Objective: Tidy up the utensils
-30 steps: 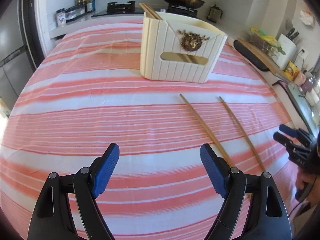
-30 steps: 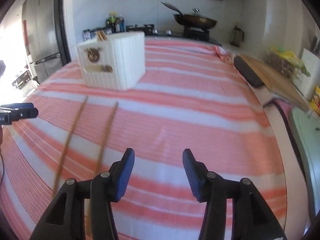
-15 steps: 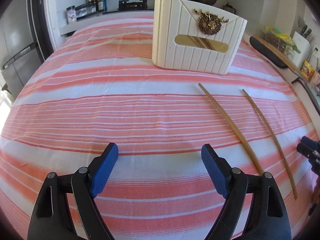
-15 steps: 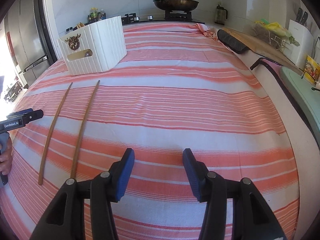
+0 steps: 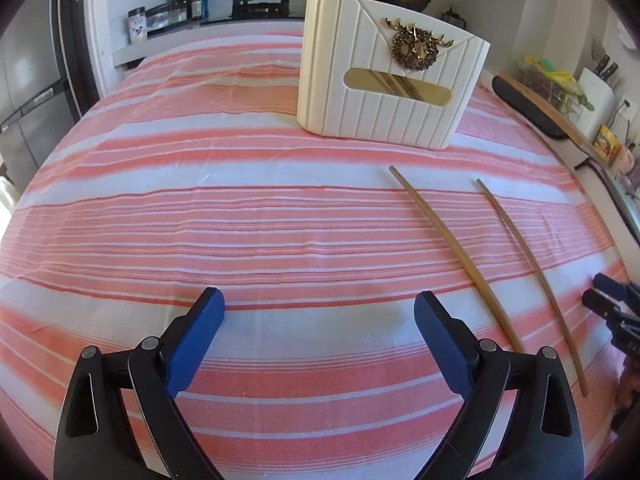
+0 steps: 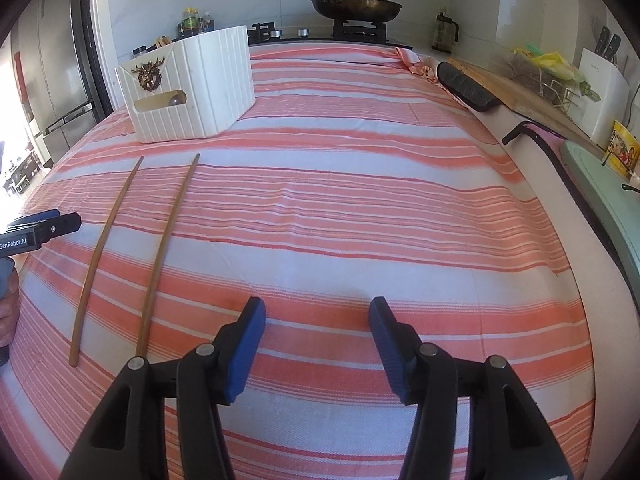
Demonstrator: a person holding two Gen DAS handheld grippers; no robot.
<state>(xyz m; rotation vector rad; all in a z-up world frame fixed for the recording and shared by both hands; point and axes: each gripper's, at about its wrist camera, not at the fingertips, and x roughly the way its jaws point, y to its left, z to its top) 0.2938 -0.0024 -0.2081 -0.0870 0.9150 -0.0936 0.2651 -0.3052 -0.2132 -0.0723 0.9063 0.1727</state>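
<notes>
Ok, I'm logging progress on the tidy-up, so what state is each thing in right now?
Left hand-held gripper: open, empty, jaws just been opening.
Right hand-held gripper: open, empty.
Two chopsticks: lying flat on the striped cloth, apart.
White utensil holder: upright, chopsticks already inside.
Pan: on the stove, lidded.

The right claw is hanging over the striped cloth covering the counter, its blue pads parted with only cloth showing between them. Taking the white utensil box as landmark: two wooden chopsticks are lying side by side on the cloth just in front of the box, running toward the camera, not touching each other. The left claw is poking in from the left edge, beside the chopsticks. Behind the box, a pan is sitting on the stove.
</notes>
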